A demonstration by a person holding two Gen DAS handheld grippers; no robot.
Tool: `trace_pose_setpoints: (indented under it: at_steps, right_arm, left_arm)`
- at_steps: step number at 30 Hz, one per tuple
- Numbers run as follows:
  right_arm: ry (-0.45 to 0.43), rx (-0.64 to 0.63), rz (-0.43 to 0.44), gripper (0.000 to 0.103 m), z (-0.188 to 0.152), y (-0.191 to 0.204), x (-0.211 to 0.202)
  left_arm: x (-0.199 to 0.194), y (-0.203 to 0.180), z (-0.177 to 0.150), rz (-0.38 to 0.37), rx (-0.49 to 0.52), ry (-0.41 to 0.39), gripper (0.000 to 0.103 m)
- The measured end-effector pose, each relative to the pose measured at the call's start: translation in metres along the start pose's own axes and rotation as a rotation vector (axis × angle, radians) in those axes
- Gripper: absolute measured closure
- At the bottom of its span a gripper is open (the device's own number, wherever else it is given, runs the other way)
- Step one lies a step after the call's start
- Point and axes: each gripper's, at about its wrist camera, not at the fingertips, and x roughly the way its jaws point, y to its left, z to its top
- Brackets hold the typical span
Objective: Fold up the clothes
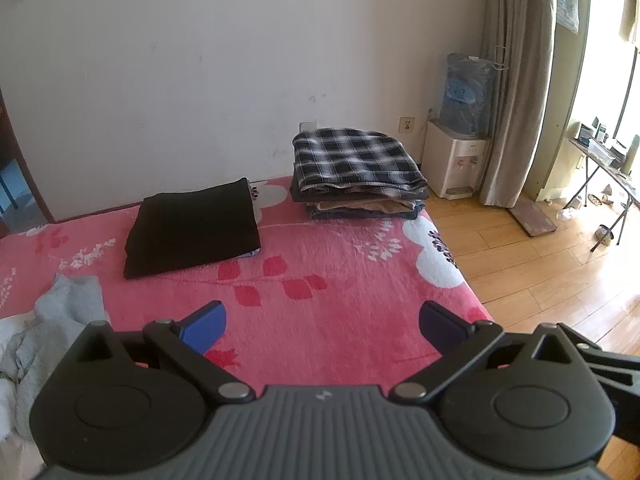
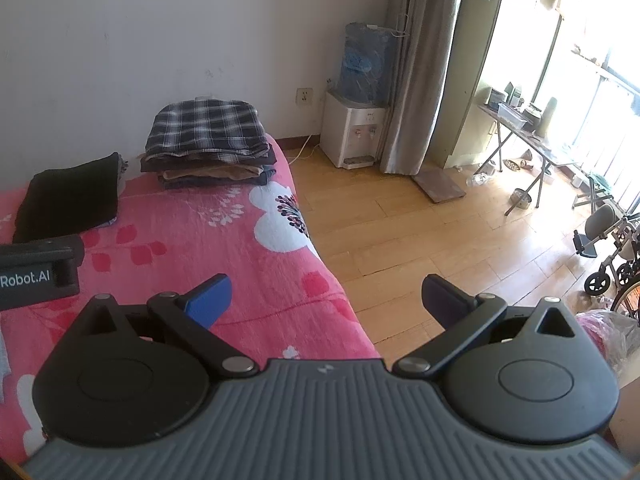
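A folded black garment [image 1: 194, 230] [image 2: 70, 202] lies on the pink floral bedspread [image 1: 340, 280] [image 2: 248, 256]. To its right stands a stack of folded clothes topped by a black-and-white plaid piece [image 1: 358, 168] [image 2: 210, 136], near the bed's far corner. Crumpled grey and white clothes [image 1: 48, 336] lie at the left edge of the left wrist view. My left gripper [image 1: 322, 322] hovers open above the bedspread, holding nothing. My right gripper [image 2: 326, 298] is open and empty over the bed's right edge. The left gripper's body [image 2: 38, 274] shows at the left of the right wrist view.
A water dispenser [image 1: 454, 160] [image 2: 356, 128] stands by the wall past the bed, beside a grey curtain [image 2: 424, 64]. Wooden floor [image 2: 440, 240] runs to the right. A folding table [image 2: 520, 132] and a wheelchair [image 2: 612, 252] stand near the bright window.
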Motion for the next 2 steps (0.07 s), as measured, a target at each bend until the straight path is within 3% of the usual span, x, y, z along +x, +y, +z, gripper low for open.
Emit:
trace_pose_setpoints:
  at_steps: [2]
  right_arm:
    - [0.001,0.000,0.001,0.001,-0.0001,0.0003,0.0004]
  left_arm:
    - [-0.0003,-0.0001,0.0001,0.000,0.000,0.001,0.000]
